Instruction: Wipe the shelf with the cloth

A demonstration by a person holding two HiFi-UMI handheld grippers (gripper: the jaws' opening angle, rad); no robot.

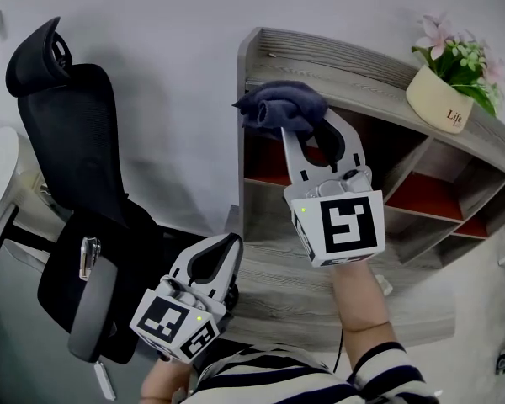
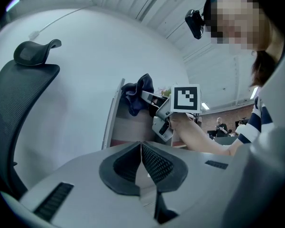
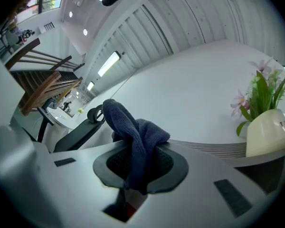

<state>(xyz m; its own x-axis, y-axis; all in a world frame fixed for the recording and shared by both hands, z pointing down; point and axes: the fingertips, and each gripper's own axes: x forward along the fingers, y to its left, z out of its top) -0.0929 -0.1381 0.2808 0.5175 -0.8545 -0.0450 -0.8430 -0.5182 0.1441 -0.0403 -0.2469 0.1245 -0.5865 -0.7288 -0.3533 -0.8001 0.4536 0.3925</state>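
Observation:
A dark blue cloth (image 1: 279,106) is bunched at the left end of the grey wooden shelf's top board (image 1: 362,76). My right gripper (image 1: 301,129) is shut on the cloth (image 3: 133,141), which drapes out between its jaws in the right gripper view, just above the shelf top (image 3: 213,148). My left gripper (image 1: 221,255) hangs low at the bottom left, away from the shelf, jaws shut with nothing between them (image 2: 141,148). In the left gripper view the cloth (image 2: 138,95) and the right gripper's marker cube (image 2: 186,99) show ahead.
A cream pot of pink flowers (image 1: 442,95) stands on the shelf top to the right; the flower pot (image 3: 270,132) is near the cloth in the right gripper view. A black office chair (image 1: 76,192) stands left of the shelf. Open compartments (image 1: 421,200) lie below the top board.

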